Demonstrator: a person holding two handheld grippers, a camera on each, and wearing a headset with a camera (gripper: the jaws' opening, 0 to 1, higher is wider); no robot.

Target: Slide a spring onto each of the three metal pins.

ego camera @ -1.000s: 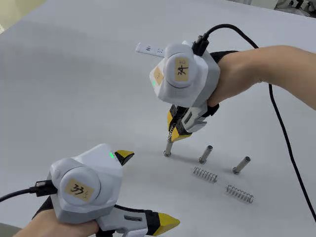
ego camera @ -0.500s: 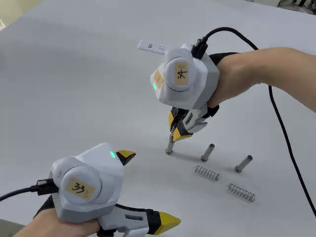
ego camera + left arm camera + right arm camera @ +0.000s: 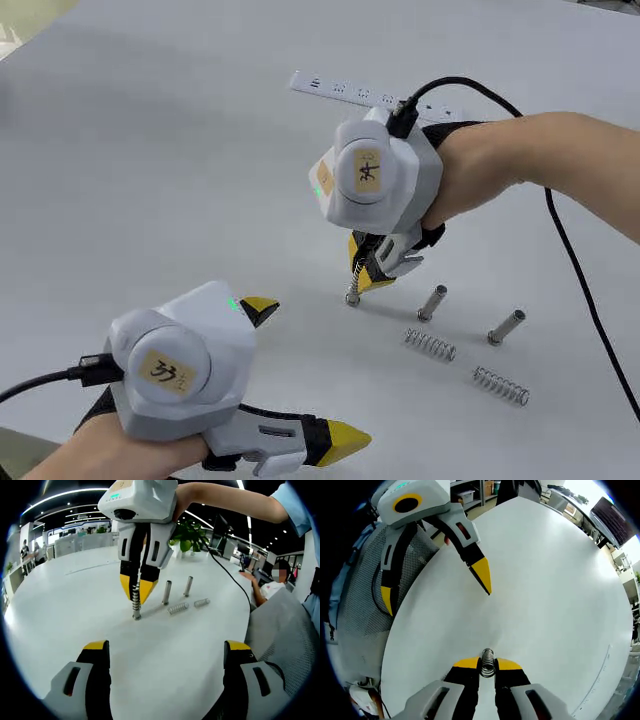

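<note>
First spring (image 3: 488,662) onto pin (image 3: 352,298)
Right claw (image 3: 138,592) pinches spring; I should hold it vertical and press straight down. Left claw (image 3: 305,372) spread.

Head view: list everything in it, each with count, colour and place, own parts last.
table: 1, white, under everything
pins: 3, grey metal, standing in a row right of centre
springs: 3, grey metal; two lying on the table near the middle and right pins, one at the left pin, gripped
power strip: 1, white, far side of the table
cables: 2, black, one from each gripper
right gripper: 1, white, yellow-tipped, shut on a spring at the left pin
left gripper: 1, same colours, open, bottom left
</note>
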